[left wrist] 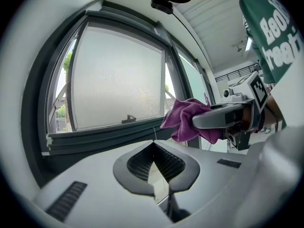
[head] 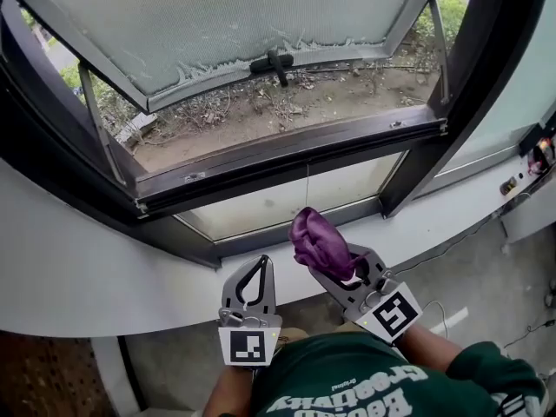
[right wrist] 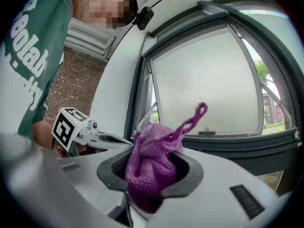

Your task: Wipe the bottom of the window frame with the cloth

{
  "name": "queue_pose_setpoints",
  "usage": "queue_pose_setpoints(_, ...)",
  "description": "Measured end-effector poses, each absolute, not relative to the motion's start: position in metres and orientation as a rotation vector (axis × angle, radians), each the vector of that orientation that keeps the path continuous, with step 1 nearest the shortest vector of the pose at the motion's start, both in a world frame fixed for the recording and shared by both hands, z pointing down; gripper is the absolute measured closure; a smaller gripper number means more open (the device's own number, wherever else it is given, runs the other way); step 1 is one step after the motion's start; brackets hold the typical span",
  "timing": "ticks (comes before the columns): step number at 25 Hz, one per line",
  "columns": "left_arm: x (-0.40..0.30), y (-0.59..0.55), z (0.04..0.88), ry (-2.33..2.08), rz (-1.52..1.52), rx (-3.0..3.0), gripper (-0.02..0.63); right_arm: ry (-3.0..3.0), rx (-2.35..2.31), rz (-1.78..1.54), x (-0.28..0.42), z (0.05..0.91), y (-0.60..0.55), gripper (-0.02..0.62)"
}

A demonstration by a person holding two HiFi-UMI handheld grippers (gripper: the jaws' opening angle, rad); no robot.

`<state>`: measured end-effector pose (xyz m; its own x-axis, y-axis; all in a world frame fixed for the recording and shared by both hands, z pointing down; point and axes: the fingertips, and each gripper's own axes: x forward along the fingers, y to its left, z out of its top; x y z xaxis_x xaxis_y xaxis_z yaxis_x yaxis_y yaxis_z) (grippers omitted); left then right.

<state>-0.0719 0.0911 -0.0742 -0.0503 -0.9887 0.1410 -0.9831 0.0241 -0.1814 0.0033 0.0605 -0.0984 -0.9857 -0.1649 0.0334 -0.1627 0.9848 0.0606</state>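
Our right gripper (head: 340, 268) pinches the purple cloth (head: 318, 240) tight, bunched up ready to rub. It hangs near us, not touching the frame (head: 287, 150) bottom farther off. Our left gripper (head: 258, 268) has jaws together on nothing, out of the way

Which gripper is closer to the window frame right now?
Right. The right gripper, shut on the cloth, reaches up close below the frame. The left gripper, shut and empty, sits lower, back toward the person.
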Motion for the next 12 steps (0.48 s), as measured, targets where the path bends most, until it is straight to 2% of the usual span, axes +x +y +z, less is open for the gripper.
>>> queue_pose_setpoints(12, -0.075, 0.085, -0.088, 2.188, -0.385, -2.068, 0.603, -3.084, 0.283, -0.074, 0.005, -0.097, 0.048, 0.449)
